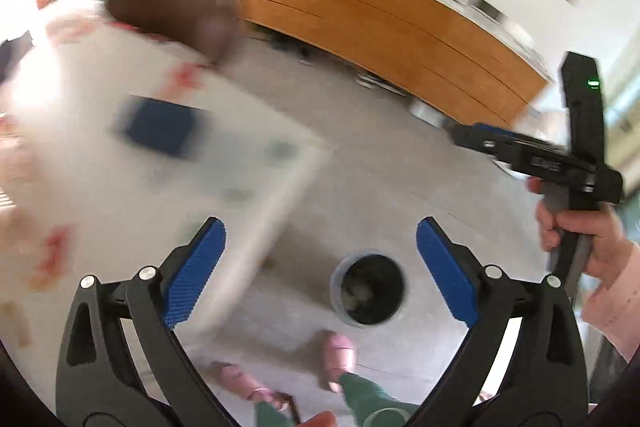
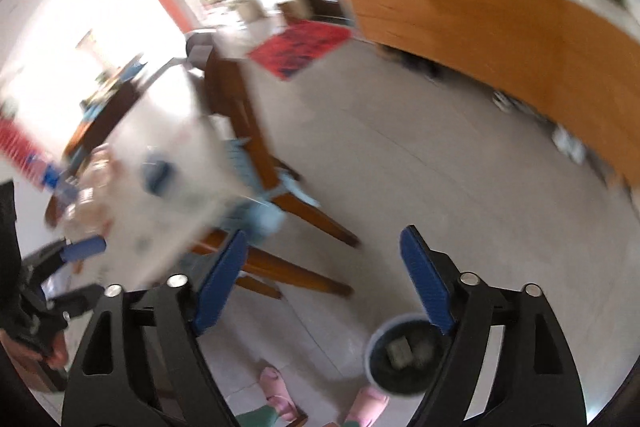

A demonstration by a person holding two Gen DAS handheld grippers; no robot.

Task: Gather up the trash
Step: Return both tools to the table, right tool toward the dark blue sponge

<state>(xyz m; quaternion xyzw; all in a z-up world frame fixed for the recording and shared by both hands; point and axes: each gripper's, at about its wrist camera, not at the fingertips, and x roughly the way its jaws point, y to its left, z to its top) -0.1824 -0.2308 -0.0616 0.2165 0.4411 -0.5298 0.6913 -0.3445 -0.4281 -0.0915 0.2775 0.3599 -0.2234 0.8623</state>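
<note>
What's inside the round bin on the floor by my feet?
The bin has a dark inside with a few pale, crumpled scraps lying at the bottom. The picture is blurred, so what they are is unclear, and the right gripper's finger covers part of its rim.

Open pale tiled floor (image 1: 384, 147) fills the middle, free out to the far long orange wooden cabinet (image 1: 380, 15). To the left, the white table (image 1: 120, 187) edge juts in, with brown wooden chair legs (image 2: 280, 267) beneath it. Near below, the round dark trash bin (image 1: 368, 287) stands open-topped beside the person's pink slippers (image 1: 338, 353).
</note>
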